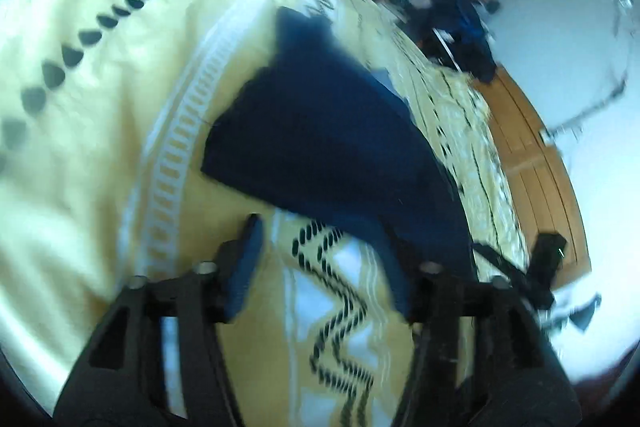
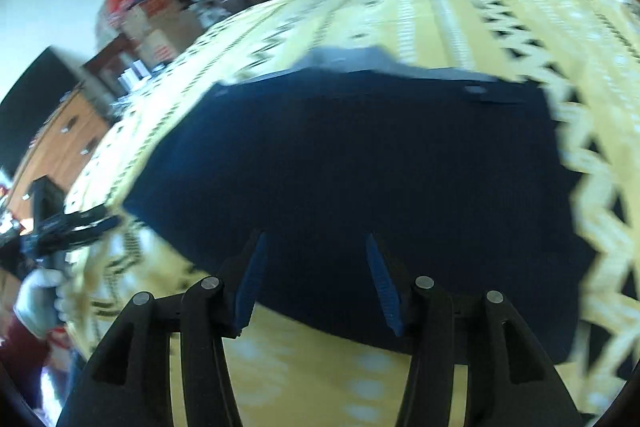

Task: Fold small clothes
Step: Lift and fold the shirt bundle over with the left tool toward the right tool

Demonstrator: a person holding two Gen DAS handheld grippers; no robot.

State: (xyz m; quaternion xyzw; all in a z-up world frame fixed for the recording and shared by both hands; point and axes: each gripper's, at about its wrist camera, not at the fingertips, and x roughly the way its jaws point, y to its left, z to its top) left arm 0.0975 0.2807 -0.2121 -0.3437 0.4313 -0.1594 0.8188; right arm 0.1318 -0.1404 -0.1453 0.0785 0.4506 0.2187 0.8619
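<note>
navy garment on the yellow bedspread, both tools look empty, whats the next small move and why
Probably lower the right tool onto the near edge of the navy garment and pinch it, ready for another fold. Both tools stand open with nothing between their pads. The garment lies flat on the yellow patterned bedspread, its near hem just ahead of the right tool. The left tool sits over bare bedspread beside the garment's corner.

Both views bright, evenly daylit; no hard shadows. Heavy motion blur throughout, worst toward the edges. Strong fisheye bowing, black corner vignette. Pale wall [image 1: 560,39] near overexposed.
</note>
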